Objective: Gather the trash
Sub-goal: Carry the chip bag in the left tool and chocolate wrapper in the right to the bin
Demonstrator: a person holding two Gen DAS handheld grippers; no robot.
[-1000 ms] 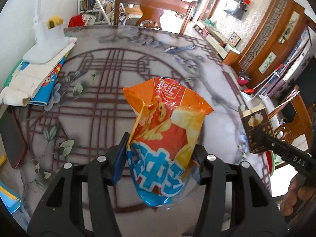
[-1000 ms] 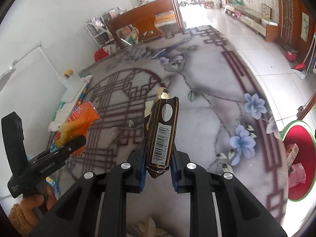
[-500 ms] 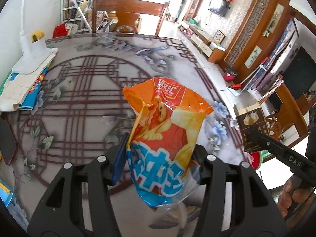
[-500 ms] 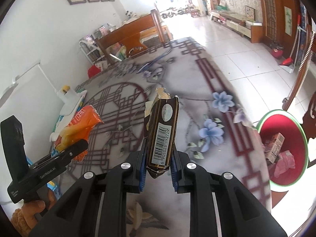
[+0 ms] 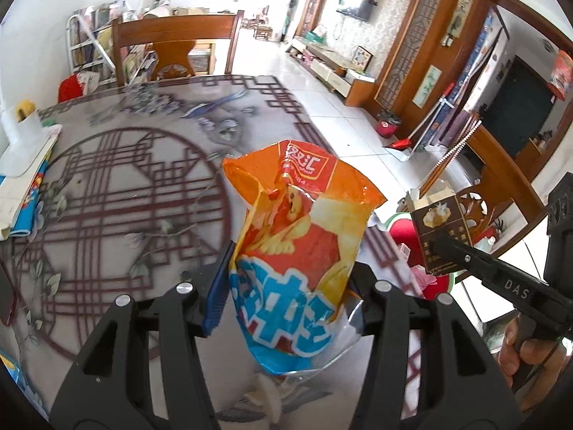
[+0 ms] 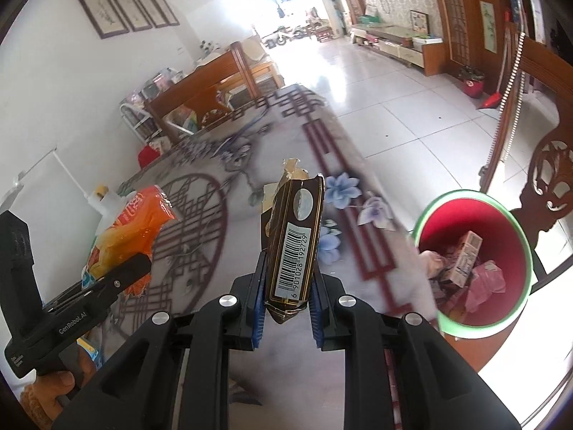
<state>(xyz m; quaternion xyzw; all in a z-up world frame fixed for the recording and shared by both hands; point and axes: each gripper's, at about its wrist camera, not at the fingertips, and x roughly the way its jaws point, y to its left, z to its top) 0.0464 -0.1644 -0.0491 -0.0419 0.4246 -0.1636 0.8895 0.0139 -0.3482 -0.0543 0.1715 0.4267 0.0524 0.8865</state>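
Squeezed between the pads of the left gripper point(image 5: 286, 286) is an orange chip bag point(image 5: 297, 251), held up over the table point(image 5: 125, 186). A brown box point(image 6: 292, 247) is pinched tight in the right gripper point(image 6: 286, 304), near the table's edge. Only in the right view is the red bin point(image 6: 476, 258) seen well, on the open white floor point(image 6: 412, 107), with trash inside.

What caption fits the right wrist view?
Right gripper clamps a torn brown carton above the patterned table, beside the red bin.
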